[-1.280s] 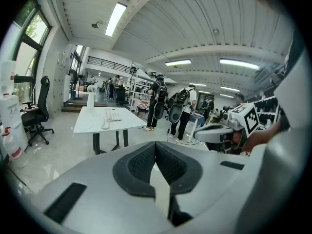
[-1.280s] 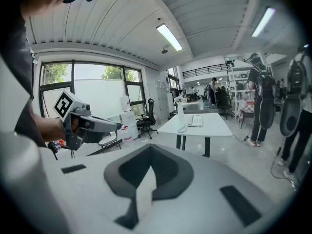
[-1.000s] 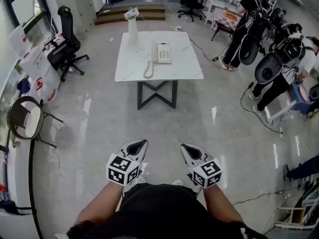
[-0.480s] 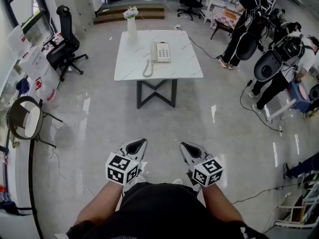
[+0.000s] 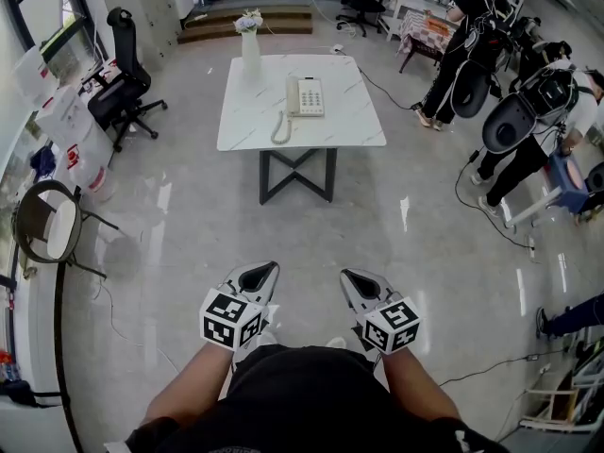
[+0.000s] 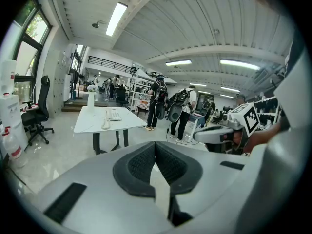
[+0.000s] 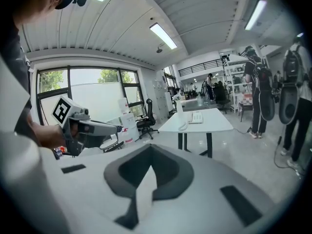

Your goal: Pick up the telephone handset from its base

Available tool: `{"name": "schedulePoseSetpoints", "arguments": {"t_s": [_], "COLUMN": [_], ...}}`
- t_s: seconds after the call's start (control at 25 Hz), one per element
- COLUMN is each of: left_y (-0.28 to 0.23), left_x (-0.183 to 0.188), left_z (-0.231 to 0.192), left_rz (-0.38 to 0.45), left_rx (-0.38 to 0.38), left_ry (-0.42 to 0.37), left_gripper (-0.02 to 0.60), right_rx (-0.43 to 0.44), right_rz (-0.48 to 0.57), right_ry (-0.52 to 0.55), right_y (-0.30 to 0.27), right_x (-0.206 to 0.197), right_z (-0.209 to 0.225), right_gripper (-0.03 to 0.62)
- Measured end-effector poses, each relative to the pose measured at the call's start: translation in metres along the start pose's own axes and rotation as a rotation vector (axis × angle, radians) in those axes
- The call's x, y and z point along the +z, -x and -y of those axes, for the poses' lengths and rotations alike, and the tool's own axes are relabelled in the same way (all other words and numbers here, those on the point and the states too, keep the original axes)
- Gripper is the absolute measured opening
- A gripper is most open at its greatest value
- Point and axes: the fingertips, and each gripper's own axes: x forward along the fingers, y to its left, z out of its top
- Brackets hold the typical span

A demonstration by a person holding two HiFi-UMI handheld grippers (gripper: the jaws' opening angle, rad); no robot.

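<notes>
- The left tongs (image 5: 267, 272) and right tongs (image 5: 351, 277) are both pressed together and empty, held low by the person's waist; likely a resting pose ahead of the approach;
- the handset (image 5: 293, 95) lies on its base (image 5: 312, 99) on the white worktop (image 5: 344, 125), well apart from both;
- a vase (image 5: 249, 53) stands behind it, an office chair (image 5: 125, 88) to the left, people (image 5: 514, 149) to the right; the floor (image 5: 302, 234) between seems to hold no obstacle.
</notes>
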Motion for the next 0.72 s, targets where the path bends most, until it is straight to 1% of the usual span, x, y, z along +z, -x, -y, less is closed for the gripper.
{"name": "schedulePoseSetpoints", "arguments": {"t_s": [0.48, 0.72], "left_y": [0.008, 0.01], "left_x": [-0.003, -0.007], "left_z": [-0.004, -0.012], "left_rz": [0.009, -0.005], "left_rx": [-0.014, -0.038], "left_ry": [0.01, 0.016], "left_gripper": [0.002, 0.002], "right_rx": [0.0, -0.016], "right_rz": [-0.015, -0.036], "right_ry": [0.005, -0.003], "right_y": [-0.002, -0.009], "right_x": [-0.003, -0.008], "right_z": [-0.018, -0.027], "right_gripper": [0.002, 0.002]}}
